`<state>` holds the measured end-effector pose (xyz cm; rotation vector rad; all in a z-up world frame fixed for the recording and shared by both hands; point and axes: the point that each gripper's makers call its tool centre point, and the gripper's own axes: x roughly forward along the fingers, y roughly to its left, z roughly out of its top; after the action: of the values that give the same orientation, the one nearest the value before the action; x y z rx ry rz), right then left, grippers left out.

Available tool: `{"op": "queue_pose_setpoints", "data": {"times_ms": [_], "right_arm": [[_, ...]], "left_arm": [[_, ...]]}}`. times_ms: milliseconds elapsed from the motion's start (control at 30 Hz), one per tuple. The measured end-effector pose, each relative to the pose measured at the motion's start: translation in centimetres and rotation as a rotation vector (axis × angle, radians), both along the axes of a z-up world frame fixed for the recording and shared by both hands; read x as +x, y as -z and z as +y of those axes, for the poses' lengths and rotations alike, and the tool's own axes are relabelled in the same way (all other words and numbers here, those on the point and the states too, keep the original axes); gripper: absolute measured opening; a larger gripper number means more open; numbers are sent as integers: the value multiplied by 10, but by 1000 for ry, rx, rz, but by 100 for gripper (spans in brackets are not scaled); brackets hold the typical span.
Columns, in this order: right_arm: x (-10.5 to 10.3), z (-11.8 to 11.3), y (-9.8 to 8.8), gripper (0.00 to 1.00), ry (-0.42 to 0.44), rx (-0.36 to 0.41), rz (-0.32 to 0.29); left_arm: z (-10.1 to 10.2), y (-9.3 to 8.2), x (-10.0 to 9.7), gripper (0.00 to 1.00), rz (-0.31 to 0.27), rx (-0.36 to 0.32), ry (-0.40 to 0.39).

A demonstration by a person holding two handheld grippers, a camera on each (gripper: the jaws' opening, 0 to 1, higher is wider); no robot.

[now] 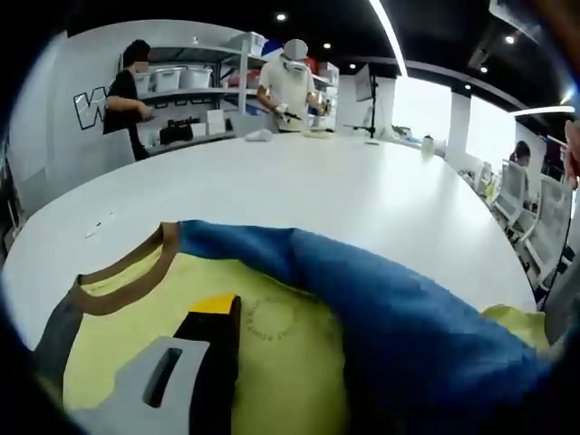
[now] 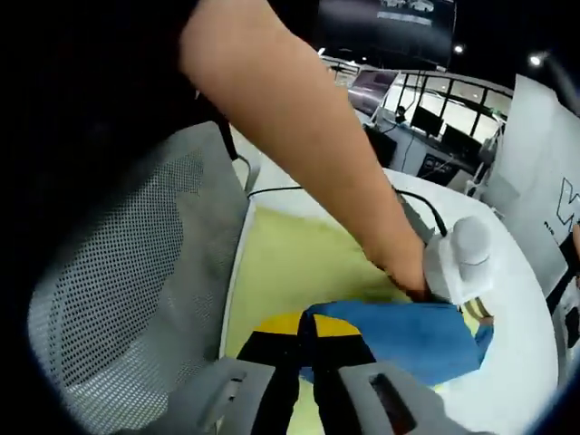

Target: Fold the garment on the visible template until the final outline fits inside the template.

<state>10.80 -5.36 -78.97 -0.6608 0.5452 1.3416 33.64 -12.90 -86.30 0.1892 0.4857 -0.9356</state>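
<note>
A pale yellow cloth garment with a brown ribbed neckband (image 1: 272, 353) lies flat on the broad white round worktop (image 1: 299, 195), and a blue sleeve of soft fabric (image 1: 399, 308) is folded across its upper part. In the left gripper view, the left hand-held gripper (image 1: 195, 362) rests low over the yellow cloth, one grey and black jaw with a yellow tip showing; whether it is clenched or released cannot be told. In the right gripper view, the right hand-held gripper (image 2: 313, 349) has its black, yellow-tipped jaws drawn close together at the edge of the blue fabric (image 2: 399, 340), seemingly pinching it. A person's bare forearm (image 2: 308, 145) reaches across to the other gripper's white body (image 2: 462, 258) just beyond the blue fold. A grey mesh office chair (image 2: 136, 281) stands beside the worktop. Two people stand by grey storage shelves (image 1: 195, 82) at the far side.
</note>
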Motion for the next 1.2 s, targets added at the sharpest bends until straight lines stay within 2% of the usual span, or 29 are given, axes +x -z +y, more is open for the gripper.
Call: {"op": "queue_pose_setpoints", "data": {"times_ms": [33, 167, 200, 267, 300, 467, 567, 633, 700, 767, 933, 1100, 1200], "right_arm": [[-3, 1, -1, 1, 22, 23, 43], [-8, 2, -18, 11, 75, 139, 119], [-7, 1, -21, 9, 89, 160, 120], [5, -13, -21, 7, 150, 149, 81], [9, -18, -19, 7, 180, 145, 86], [10, -24, -31, 4, 222, 222, 103], [22, -39, -19, 3, 296, 145, 68], [25, -49, 0, 4, 353, 69, 102], [23, -47, 9, 4, 325, 48, 98], [25, -49, 19, 3, 377, 32, 137], [19, -39, 38, 4, 343, -2, 183], [9, -37, 59, 6, 283, -91, 186], [2, -34, 65, 8, 258, -105, 197]], "left_arm": [[0, 0, 1, 40, 0, -1, -1], [1, 0, 1, 39, 0, -2, 0], [1, 0, 1, 39, 1, -3, -1], [1, 0, 2, 39, 1, -5, -2], [1, 0, 2, 39, 1, -5, -2], [2, 0, 1, 38, 1, -5, 0], [2, 0, 2, 37, 1, -6, -2], [2, -1, 2, 37, 3, -7, -2], [2, -1, 2, 37, 2, -7, -2], [2, -1, 2, 37, 2, -7, -3], [2, -1, 2, 37, 3, -8, -4], [2, -1, 2, 37, 2, -7, -3], [2, 0, 2, 36, 2, -8, -3]]}}
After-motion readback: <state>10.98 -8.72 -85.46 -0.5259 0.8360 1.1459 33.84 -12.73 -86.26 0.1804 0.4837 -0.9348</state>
